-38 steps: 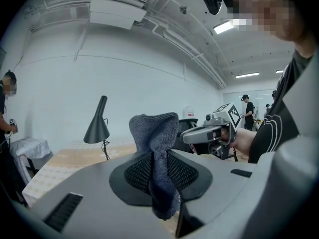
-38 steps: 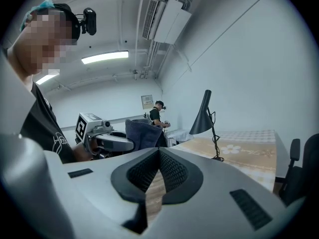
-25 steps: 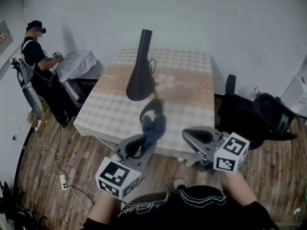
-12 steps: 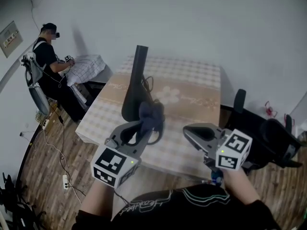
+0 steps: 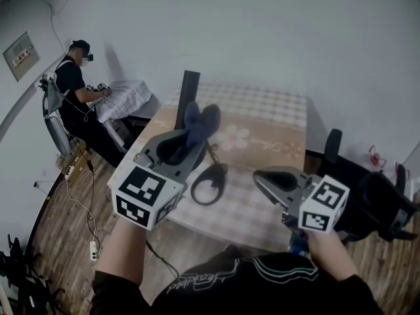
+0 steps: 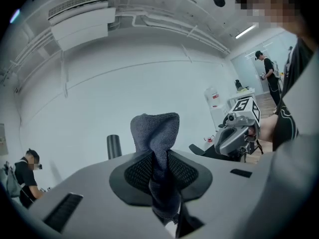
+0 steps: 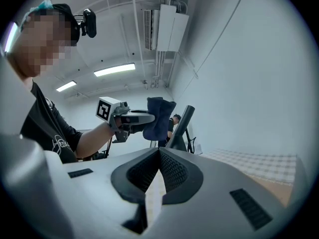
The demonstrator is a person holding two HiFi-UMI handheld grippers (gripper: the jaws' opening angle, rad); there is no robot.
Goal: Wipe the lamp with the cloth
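Left gripper (image 5: 187, 140): raised over the near part of the table (image 5: 262, 126), jaws clamped on the cloth (image 5: 198, 122); a tuft of the cloth sticks out past the tips.
Right gripper (image 5: 270, 179): low at the near right edge of the table, jaws closed together with nothing between them.
Lamp (image 5: 189, 89): stands on the table just beyond the cloth. In the head view only its dark stem shows above the tuft; the rest is hidden behind the left gripper.
Direction from the left jaws: ahead and a little to the left, as the left gripper view shows the stem top (image 6: 114, 146) beside the cloth (image 6: 157, 143). Whether cloth and lamp touch, I cannot tell.
Lamp's long axis: close to upright, narrow end pointing up; in the right gripper view the lamp (image 7: 182, 126) widens toward its foot.
Nearer gripper: the left, clearly; the right is well apart, off to the lamp's right.
Next move, as a judgement: push the cloth forward onto the stem, then stroke along the upright axis. The light lamp could tip if pushed sideways, and the free right jaws could steady it.
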